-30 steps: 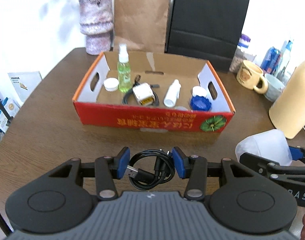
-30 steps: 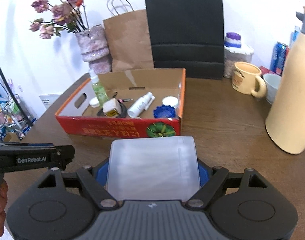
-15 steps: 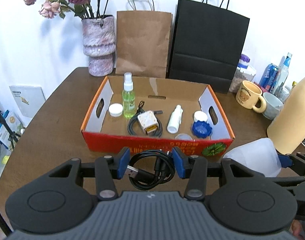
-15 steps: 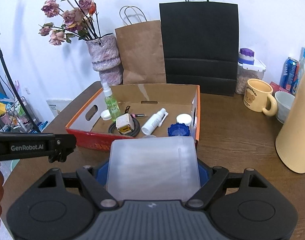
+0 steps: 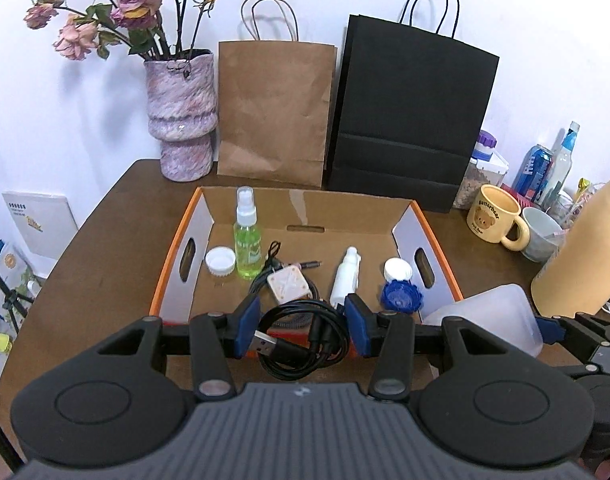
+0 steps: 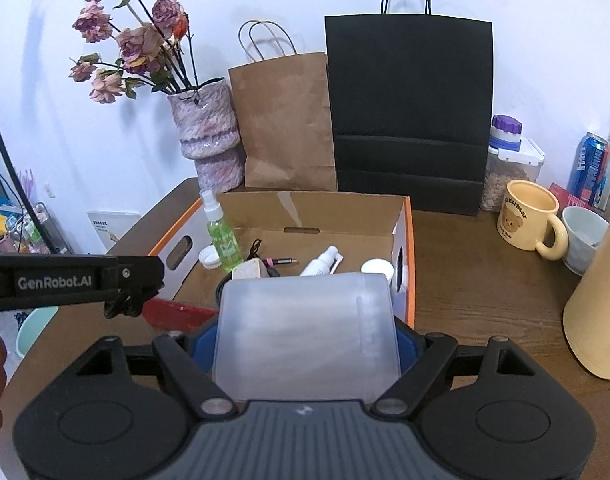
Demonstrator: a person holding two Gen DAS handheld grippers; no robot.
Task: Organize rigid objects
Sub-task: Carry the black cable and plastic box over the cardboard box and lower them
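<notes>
We hover near the box point(image 5: 305, 216): left gripper point(image 5: 303, 326) fingers grasping the cable point(image 5: 301, 340), right gripper point(image 6: 305, 344) grasping the tub point(image 6: 307, 328), both ready to drop in.

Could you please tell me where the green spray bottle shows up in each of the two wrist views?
Left wrist view: green spray bottle stands upright at the left rear of the cardboard box, centre-left of frame.
Right wrist view: it stands in the box's far-left corner, left of centre.
Shared landmark: the black paper bag behind the box.

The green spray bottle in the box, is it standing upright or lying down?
Upright. The green spray bottle stands on its base in the cardboard box, white nozzle on top.
</notes>
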